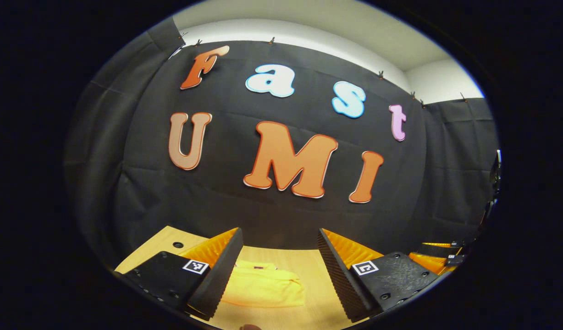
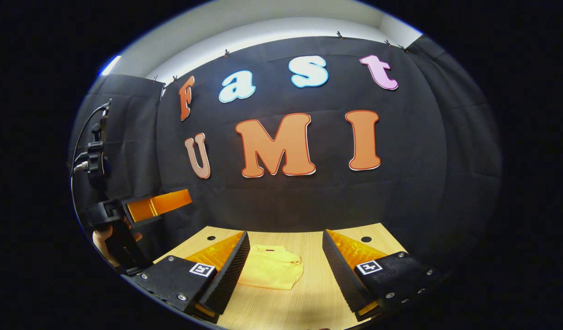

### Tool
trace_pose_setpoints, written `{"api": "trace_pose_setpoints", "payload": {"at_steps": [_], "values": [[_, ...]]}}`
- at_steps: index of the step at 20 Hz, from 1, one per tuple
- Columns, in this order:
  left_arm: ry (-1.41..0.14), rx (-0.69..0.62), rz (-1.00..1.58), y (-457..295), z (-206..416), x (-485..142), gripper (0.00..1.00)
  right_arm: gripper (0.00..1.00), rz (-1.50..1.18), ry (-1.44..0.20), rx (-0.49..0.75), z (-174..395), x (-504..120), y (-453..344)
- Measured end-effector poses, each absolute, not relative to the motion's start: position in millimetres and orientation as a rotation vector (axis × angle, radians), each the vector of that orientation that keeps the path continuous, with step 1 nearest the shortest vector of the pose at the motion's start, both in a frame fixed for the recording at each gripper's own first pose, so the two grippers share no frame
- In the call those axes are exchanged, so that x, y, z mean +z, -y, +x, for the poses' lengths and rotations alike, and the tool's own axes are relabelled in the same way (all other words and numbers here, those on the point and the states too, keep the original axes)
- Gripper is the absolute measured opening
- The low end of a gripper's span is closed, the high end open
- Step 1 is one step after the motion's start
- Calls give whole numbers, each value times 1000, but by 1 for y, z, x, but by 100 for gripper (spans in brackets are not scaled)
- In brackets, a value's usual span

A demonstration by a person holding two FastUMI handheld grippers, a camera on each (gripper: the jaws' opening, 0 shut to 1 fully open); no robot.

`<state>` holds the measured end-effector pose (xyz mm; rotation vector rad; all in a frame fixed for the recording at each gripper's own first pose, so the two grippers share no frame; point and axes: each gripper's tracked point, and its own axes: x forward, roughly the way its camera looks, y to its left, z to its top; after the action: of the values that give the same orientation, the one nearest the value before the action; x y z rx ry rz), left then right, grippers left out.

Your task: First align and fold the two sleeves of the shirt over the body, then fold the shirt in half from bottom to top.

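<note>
Both fingers of the left claw [image 1: 279, 270] rise from the bottom of the left gripper view, spread wide apart with nothing between them. It hangs above the near part of the tabletop [image 1: 318, 293], well clear of the wood and pointed almost level toward the booth's black wall [image 1: 217, 201]. Through the gap between its fingers lies the shirt [image 1: 263, 286], yellow, already folded into a compact bundle and resting flat on the tabletop toward the far side.

From the right gripper view, the right claw [image 2: 285, 268] is posed much the same: fingers parted wide, empty, held above the tabletop [image 2: 309, 298] and aimed at the wall [image 2: 400, 206]. The shirt [image 2: 272, 272] sits between and beyond its fingers, apart from both, its collar end toward the wall.

At the left edge of that same view the left claw [image 2: 160, 204] shows from the side, raised above the tabletop's level, with a hand [image 2: 108, 243] wrapped round its grip below. A cable [image 2: 82, 137] loops up from the camera housing on top of it.

Two small round holes [image 2: 365, 239] mark the far corners of the tabletop. At the right edge of the left gripper view, part of the right claw [image 1: 439, 256] shows low down. Nothing lies between either claw and the shirt.
</note>
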<state>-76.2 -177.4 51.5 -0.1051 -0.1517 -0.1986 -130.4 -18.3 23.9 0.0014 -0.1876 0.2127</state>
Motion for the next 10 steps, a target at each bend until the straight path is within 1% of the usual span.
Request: {"api": "trace_pose_setpoints", "payload": {"at_steps": [1, 2, 3, 6, 7, 8, 9, 10], "values": [[164, -204, -99, 184, -85, 52, 98, 96, -8, 191, 207, -136, 22, 23], [159, -202, -89, 190, -91, 49, 95, 100, -14, 195, 206, -142, 21, 27], [157, -204, -82, 198, -95, 46, 94, 96, -18, 194, 208, -146, 21, 31], [135, -219, -118, 223, -93, 35, 95, 96, -27, 183, 198, -143, 17, 48], [134, -218, -133, 231, -91, 33, 97, 96, -34, 181, 202, -141, 16, 56], [144, -206, -134, 238, -88, 32, 98, 100, -42, 183, 209, -139, 15, 64], [161, -184, -120, 241, -86, 31, 98, 96, -47, 183, 218, -137, 14, 72], [166, -146, -102, 243, -85, 28, 98, 96, -51, 171, 234, -133, 12, 79]]}}
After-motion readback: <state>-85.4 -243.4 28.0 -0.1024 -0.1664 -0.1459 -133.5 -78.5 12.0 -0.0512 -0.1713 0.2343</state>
